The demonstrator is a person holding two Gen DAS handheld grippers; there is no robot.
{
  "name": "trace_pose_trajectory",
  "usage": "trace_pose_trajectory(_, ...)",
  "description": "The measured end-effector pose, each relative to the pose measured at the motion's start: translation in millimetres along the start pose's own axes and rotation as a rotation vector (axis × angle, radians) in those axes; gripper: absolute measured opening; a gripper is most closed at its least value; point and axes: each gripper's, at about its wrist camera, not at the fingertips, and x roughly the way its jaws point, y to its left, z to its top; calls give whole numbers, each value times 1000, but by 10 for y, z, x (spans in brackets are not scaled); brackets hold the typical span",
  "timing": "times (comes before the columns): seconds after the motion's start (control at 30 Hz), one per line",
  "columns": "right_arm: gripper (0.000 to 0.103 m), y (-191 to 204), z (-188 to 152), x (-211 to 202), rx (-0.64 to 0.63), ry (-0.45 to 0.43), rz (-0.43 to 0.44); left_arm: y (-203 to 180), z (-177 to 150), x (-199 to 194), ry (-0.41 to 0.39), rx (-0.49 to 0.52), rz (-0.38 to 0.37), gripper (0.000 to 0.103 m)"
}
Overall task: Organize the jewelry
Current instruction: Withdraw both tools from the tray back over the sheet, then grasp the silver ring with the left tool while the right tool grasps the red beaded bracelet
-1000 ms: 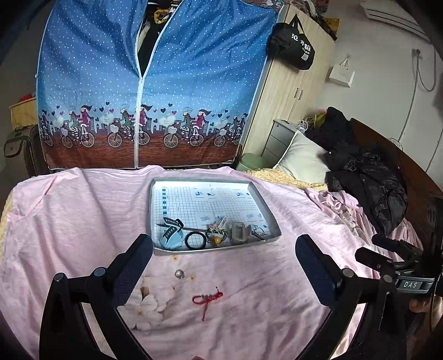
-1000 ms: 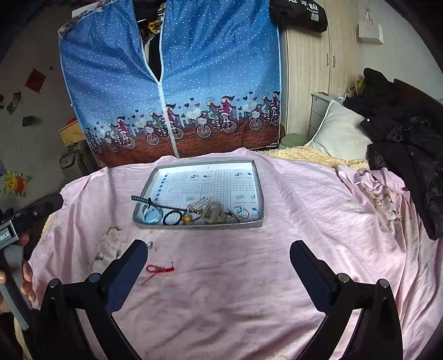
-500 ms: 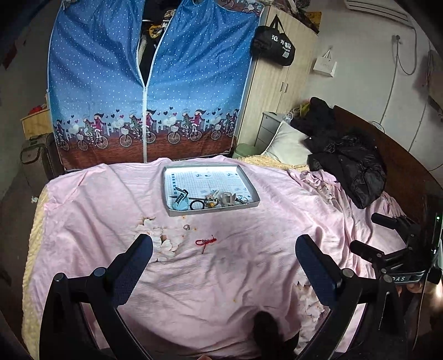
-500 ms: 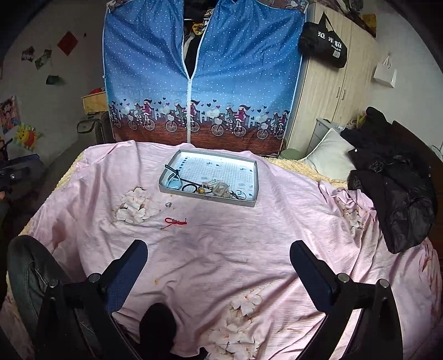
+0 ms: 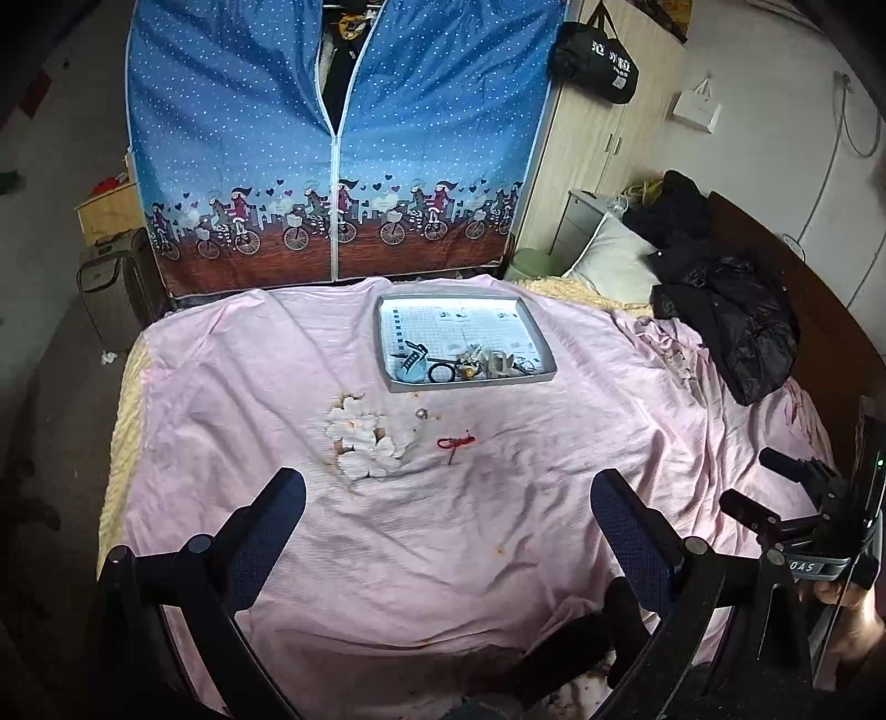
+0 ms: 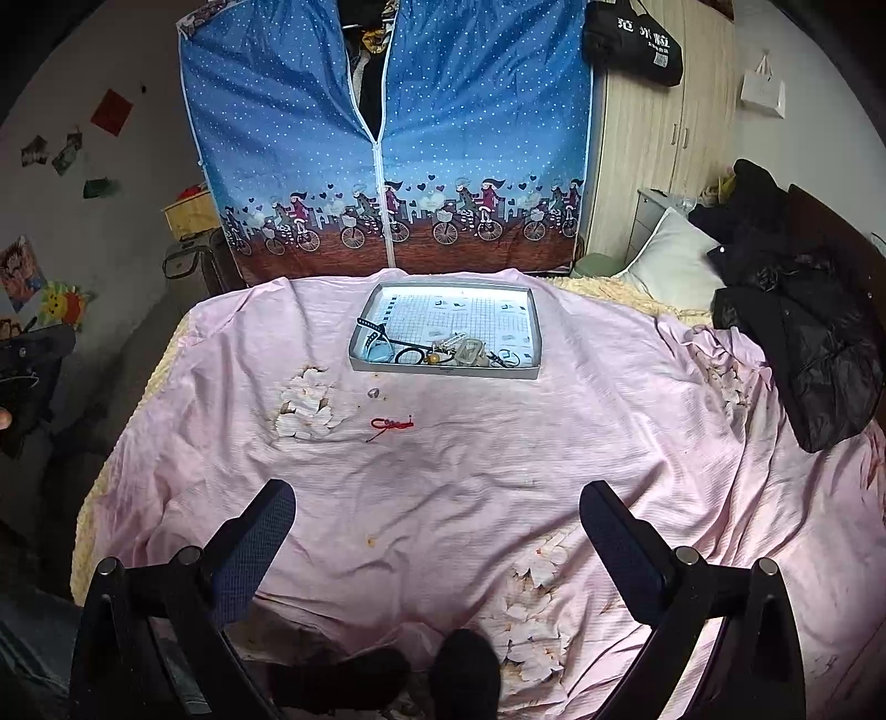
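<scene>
Pink flowered bedsheet (image 6: 443, 476) spread over a bed; blue dotted fabric wardrobe (image 6: 387, 138) behind — zip partly open; pale wooden cupboard (image 6: 664, 155) to its right, black bag (image 6: 631, 41) hanging; white pillow (image 6: 670, 255); dark coat (image 6: 803, 343) — heaped; dim light.

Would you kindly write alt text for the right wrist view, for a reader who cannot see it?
The open right gripper hangs empty over a pink bedsheet; farther ahead, a grey tray holds mixed jewelry. A red cord bracelet and a small silver bead lie on the sheet outside the tray's near edge.
</scene>
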Motion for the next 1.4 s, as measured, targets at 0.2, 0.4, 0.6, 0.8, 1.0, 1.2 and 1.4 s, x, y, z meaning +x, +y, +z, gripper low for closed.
trace_pose_trajectory(0.2,103,-174,14,87,-33,-23,-3,-105,40,389,-91,42,-120,101)
trace_pose_trajectory(0.4,103,-395,275,457,-12,-78,33,9,-122,1184,10,-29,-213,101)
trace_pose_trajectory(0.6,103,-550,499,1080,34,-97,132,262,-79,1793,-56,-11,-198,101)
trace_pose_trajectory(0.8,103,-619,643,1758,27,-19,156,564,-242,2318,-16,-26,-136,101)
trace_pose_trajectory(1.0,103,-375,662,2477,-135,51,189,807,-257,2574,19,-37,-39,101)
trace_pose_trajectory(1.2,103,-285,442,3064,-197,1,259,968,-157,2771,83,-8,65,101)
trace_pose_trajectory(1.4,93,-318,68,3507,-251,-18,268,916,-107,3277,150,56,127,101)
